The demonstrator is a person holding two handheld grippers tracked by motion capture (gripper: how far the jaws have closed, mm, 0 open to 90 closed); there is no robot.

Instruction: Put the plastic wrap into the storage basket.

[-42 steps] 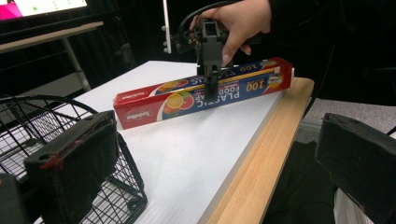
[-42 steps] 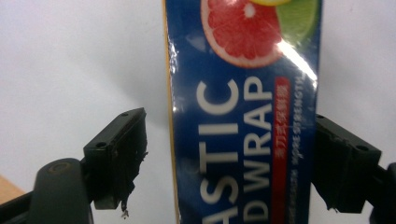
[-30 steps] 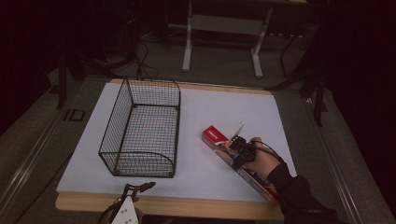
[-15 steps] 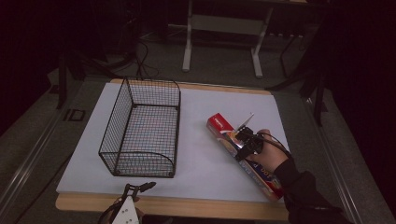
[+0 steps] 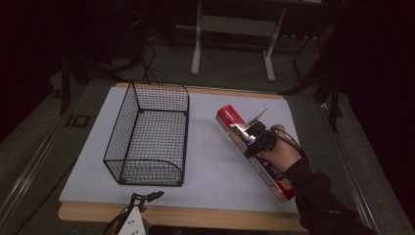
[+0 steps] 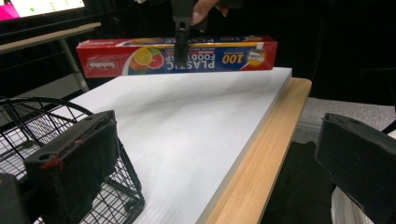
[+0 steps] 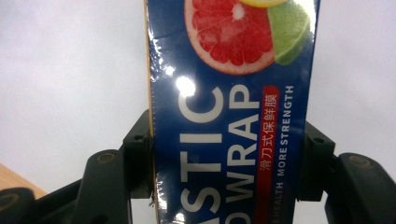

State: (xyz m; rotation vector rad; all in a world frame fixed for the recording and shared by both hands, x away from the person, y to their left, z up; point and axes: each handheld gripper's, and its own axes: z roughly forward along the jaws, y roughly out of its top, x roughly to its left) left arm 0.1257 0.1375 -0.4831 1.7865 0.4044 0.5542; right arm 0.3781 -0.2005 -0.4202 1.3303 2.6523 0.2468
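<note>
Right gripper (image 5: 254, 137) is clamped across the middle of a long plastic wrap box (image 5: 254, 152), one jaw on each long side, jaws pressed flat against the cardboard in the right gripper view (box (image 7: 229, 116) runs straight up between them, grapefruit and lime print at top, "WRAP" lettering below). The person's right hand (image 5: 279, 154) grips the tool from the near-right side, dark sleeve (image 5: 323, 200) coming in from the bottom right corner.

Box sits over the right half of the white board (image 5: 210, 161), slanted, red end pointing away toward the far side, other end near the front right edge. Left gripper view shows the box (image 6: 177, 56) seemingly raised slightly off the board, the right gripper (image 6: 182, 32) coming down on it from above; can't tell for sure if one end touches.

Black wire basket (image 5: 147, 134) stands on the left half of the board, well apart from the box, empty.

Left gripper (image 5: 139, 205) sits low at the front edge of the wooden table (image 5: 195, 218), just in front of the basket. Its jaws stand wide apart with nothing between them; the basket corner (image 6: 116, 196) is just beside one jaw.
</note>
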